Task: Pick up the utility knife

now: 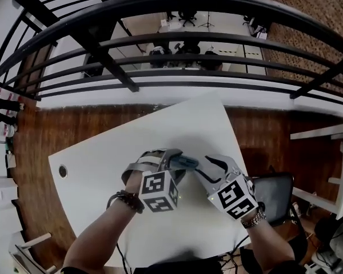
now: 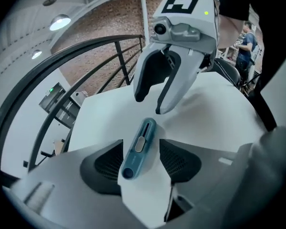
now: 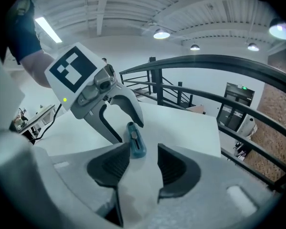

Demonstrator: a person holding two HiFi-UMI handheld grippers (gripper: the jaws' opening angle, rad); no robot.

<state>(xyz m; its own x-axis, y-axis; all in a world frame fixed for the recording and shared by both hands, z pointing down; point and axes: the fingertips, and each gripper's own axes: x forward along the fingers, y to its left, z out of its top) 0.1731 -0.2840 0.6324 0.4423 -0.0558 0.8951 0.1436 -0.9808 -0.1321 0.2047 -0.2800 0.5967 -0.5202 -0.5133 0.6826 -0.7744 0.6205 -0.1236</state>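
Note:
A teal utility knife [image 1: 185, 162] lies flat on the white table [image 1: 103, 158]. In the left gripper view the knife [image 2: 139, 148] sits between my left gripper's [image 2: 140, 145] dark pads, with a gap on each side, so the jaws are open around it. My right gripper [image 2: 149, 104] hangs open just beyond the knife's far end. In the right gripper view the knife [image 3: 136, 143] lies just ahead of my right gripper's [image 3: 143, 149] open jaws, toward the left pad, while the left gripper [image 3: 128, 131] straddles its far end. In the head view, left gripper [image 1: 177, 162] and right gripper [image 1: 203, 168] face each other.
A black chair [image 1: 274, 193] stands at the table's right edge. A round cable grommet [image 1: 63, 170] sits near the table's left corner. A black railing [image 1: 177, 61] runs behind the table over a lower floor. White shelving [image 1: 326, 133] stands at the right.

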